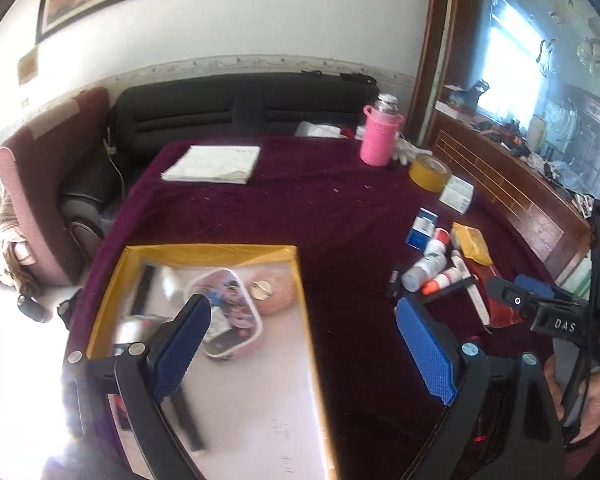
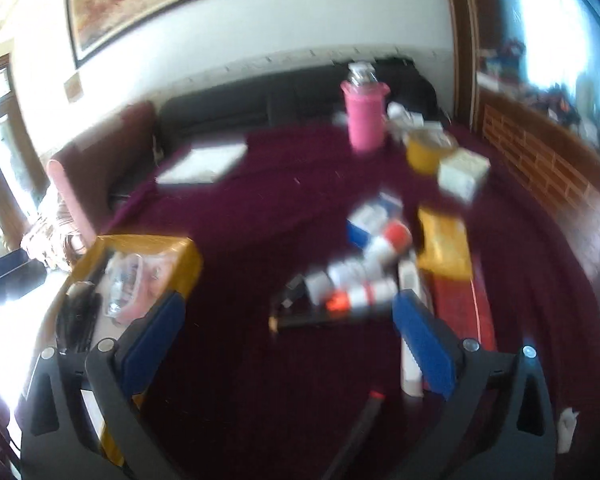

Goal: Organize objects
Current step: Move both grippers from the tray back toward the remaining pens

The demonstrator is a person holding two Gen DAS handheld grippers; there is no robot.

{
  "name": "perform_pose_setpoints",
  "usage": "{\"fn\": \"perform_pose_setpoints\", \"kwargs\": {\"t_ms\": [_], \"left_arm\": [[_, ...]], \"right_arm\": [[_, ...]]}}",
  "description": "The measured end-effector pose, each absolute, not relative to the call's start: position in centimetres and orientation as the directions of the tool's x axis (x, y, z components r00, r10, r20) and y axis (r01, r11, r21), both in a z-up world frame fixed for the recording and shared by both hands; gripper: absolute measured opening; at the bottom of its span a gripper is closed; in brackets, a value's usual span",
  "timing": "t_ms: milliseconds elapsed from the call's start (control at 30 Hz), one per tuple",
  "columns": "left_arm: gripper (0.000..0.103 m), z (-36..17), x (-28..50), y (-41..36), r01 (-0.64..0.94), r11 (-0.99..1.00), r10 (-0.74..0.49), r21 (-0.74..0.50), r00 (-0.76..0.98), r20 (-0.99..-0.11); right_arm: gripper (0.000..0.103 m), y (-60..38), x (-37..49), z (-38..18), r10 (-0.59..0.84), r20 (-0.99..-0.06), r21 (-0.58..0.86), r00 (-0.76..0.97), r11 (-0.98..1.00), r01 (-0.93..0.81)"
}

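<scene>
While both tongs stand spread and empty, the sorting is only partly done.

The left tongs (image 1: 304,344) hang with one pad over the yellow-rimmed box (image 1: 212,249) and the other over bare cloth, nothing between them; the right tongs (image 2: 288,344) gape above the maroon desk (image 2: 260,208), just short of the loose heap. In the box already lie a clear lidded case (image 1: 226,312), a pinkish round thing (image 1: 274,292) and some dark items too blurred to name. Still out on the desk, well apart from the box, are the small bottles (image 1: 430,262), a blue-and-white carton (image 1: 422,228) and a yellow packet (image 1: 470,242). By this reading, more remains than is finished.
</scene>
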State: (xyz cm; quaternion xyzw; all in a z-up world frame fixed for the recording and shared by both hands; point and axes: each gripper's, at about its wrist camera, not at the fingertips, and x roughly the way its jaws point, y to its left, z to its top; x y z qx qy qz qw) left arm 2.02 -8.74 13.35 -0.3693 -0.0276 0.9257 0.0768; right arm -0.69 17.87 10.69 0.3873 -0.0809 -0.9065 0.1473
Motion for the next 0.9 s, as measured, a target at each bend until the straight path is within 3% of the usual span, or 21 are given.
{"fn": "perform_pose_setpoints", "kwargs": {"t_ms": [200, 467, 567, 700, 833, 900], "left_arm": [[0.091, 10.9, -2.0, -1.3, -0.203, -0.974, 0.206, -0.100, -0.612, -0.764], [0.089, 5.7, -8.2, 6.9, -0.259, -0.934, -0.023, 0.245, -0.641, -0.767], [0.087, 4.3, -9.9, 7.8, -0.283, -0.928, -0.021, 0.243, -0.609, -0.793], [0.080, 3.0, -11.1, 7.6, -0.291, -0.931, -0.011, 0.219, -0.578, -0.816], [0.060, 1.8, -12.0, 7.8, -0.317, -0.919, -0.028, 0.234, -0.540, -0.841], [0.060, 1.5, -11.9, 8.1, -0.345, -0.908, -0.016, 0.239, -0.539, -0.842]], "right_arm": [[0.103, 26.6, -2.6, 6.4, -0.262, -0.717, 0.316, -0.646, -0.948, 0.034], [0.103, 27.2, -3.7, 4.2, -0.362, -0.687, 0.401, -0.630, -0.912, 0.088], [0.103, 27.4, -4.3, 4.0, -0.395, -0.679, 0.425, -0.619, -0.899, 0.108], [0.103, 28.5, -4.8, 3.7, -0.433, -0.657, 0.473, -0.617, -0.874, 0.110], [0.103, 29.7, -5.3, 2.9, -0.476, -0.639, 0.538, -0.604, -0.838, 0.090], [0.103, 30.0, -5.5, 2.5, -0.493, -0.634, 0.566, -0.596, -0.821, 0.077]]}}
